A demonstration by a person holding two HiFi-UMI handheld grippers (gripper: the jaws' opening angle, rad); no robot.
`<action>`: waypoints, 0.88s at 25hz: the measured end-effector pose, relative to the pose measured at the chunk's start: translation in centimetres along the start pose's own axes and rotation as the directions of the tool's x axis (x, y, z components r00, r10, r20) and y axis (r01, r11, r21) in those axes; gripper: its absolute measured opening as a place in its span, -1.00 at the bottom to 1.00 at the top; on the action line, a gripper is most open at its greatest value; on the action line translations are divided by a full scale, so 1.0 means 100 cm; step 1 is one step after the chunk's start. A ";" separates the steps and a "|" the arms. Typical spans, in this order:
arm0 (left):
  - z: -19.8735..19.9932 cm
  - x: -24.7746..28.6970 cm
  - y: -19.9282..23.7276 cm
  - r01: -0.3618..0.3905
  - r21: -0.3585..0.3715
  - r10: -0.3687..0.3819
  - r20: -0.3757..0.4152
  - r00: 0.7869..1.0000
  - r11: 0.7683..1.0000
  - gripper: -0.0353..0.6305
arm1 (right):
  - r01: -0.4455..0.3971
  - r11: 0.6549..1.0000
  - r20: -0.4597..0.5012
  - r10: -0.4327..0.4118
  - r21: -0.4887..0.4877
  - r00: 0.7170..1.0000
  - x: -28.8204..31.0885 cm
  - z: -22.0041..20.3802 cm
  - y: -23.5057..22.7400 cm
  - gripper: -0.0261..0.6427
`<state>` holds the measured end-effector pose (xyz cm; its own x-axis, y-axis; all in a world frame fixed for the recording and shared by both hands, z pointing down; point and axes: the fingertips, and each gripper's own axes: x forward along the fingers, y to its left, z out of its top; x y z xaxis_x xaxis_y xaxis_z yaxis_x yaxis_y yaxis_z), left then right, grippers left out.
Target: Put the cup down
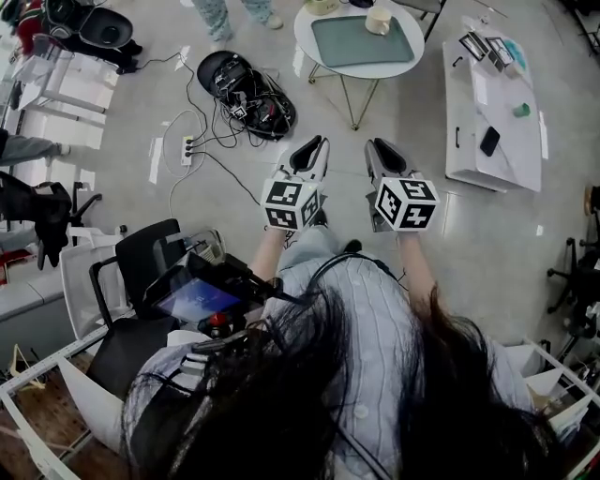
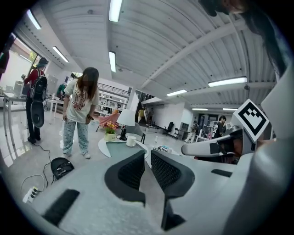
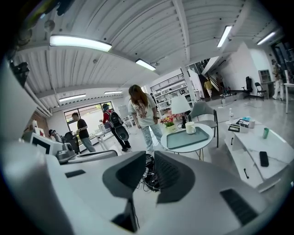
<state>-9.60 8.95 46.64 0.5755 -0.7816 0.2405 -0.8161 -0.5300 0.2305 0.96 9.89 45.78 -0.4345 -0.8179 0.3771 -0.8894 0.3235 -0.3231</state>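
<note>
The person holds both grippers out in front of the body, side by side and slightly apart, above the floor. The left gripper [image 1: 317, 142] has its fingers [image 2: 131, 172] drawn together with only a thin slit between the ribbed pads, and nothing sits in that slit. The right gripper [image 1: 375, 145] is the same: its fingers [image 3: 172, 176] are closed on each other and hold nothing.

The cup [image 1: 378, 21] is out of both grippers. It stands upright on the far right corner of a green tray [image 1: 361, 42], which lies on a round white tabletop [image 1: 375, 71] ahead of the grippers and well apart from them. In the right gripper view a white lamp [image 3: 180, 105] and a small pot of flowers [image 3: 169, 123] stand at the back of that tabletop, behind the cup.

To the right of the round tabletop is a long, low white tabletop [image 1: 497, 159] carrying a dark phone [image 1: 489, 141], a small green thing [image 1: 521, 110] and a few boxes at its far end. On the floor to the left lie a black bag [image 1: 246, 89] full of tangled cables and a white power strip [image 1: 187, 150]. A person in patterned trousers [image 2: 80, 110] stands beyond the bag, near the round tabletop.
</note>
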 end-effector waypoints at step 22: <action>-0.034 -0.030 -0.091 0.024 0.065 -0.023 -0.026 0.999 0.998 -0.73 | -0.029 0.999 0.052 0.029 0.013 0.998 -0.083 -0.032 -0.016 -0.70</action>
<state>-3.71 17.24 46.99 0.5951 -0.7604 0.2601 -0.8035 -0.5692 0.1746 5.51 17.71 45.91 -0.4518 -0.8320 0.3219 -0.8742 0.3410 -0.3457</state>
